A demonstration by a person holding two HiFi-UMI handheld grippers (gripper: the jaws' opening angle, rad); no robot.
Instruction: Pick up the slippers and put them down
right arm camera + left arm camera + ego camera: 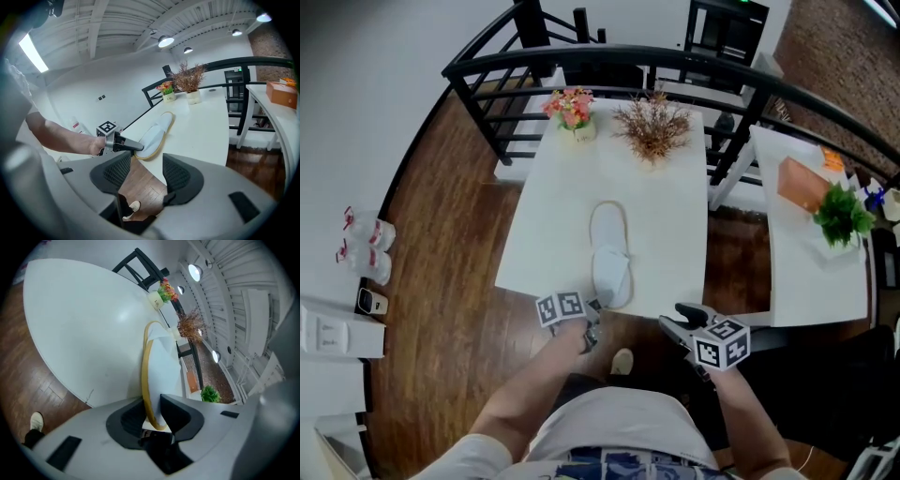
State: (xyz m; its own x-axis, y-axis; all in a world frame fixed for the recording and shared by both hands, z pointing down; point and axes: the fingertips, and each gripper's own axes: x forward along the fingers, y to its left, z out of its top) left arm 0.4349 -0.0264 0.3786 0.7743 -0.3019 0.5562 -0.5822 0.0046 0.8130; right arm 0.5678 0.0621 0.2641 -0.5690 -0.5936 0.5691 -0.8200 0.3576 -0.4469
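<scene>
The slippers (609, 251) lie at the near edge of the white table (548, 211). Our left hand-held gripper (151, 400) pinches only their thin rim, so we judge they could slip or separate on lifting. Our right hand-held gripper (145, 161) hangs wide, empty.

You wear a pale short-sleeved top (609, 422) with blue print at the bottom edge, dark trousers (581, 384), a light shoe (622, 361). Your left gripper (594, 317) and right gripper (672, 325) are grey with black pads (180, 176), each bearing a white cube (722, 342) of black square markers.
</scene>
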